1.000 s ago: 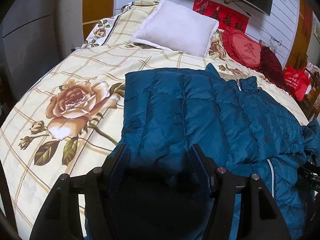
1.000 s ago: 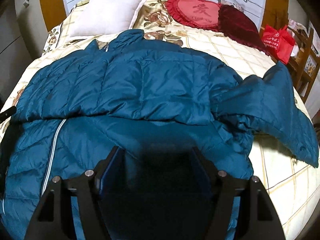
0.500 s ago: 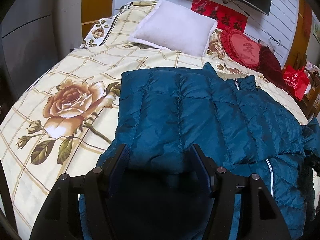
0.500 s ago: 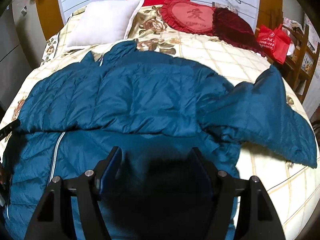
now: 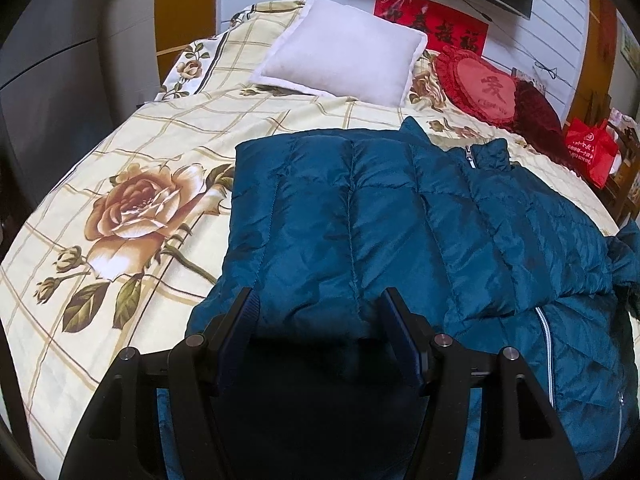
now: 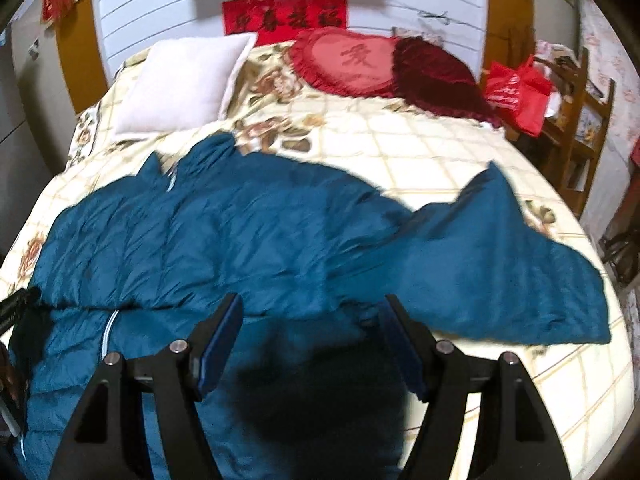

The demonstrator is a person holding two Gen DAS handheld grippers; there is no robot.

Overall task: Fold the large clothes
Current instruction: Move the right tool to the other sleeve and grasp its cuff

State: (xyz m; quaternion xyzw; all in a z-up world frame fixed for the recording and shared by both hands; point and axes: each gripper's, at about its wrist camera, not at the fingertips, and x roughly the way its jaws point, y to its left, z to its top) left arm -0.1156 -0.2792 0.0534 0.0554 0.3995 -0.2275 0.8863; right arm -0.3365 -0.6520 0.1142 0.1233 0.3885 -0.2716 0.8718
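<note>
We held both hand-held grippers, left [image 5: 318, 332] and right [image 6: 314, 336], with jaws spread over the jacket's [image 5: 400, 220] near hem. It lay across the bed [image 5: 132, 152], its unfolded sleeve [image 6: 520, 264] nearer our right.

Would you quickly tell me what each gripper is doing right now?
Left gripper: open, fingers apart over the blue jacket, holding nothing.
Right gripper: open, fingers apart over the same jacket, holding nothing.

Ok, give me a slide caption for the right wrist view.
Open right gripper over a blue puffer jacket spread on a floral bed, one sleeve flung outward.
</note>
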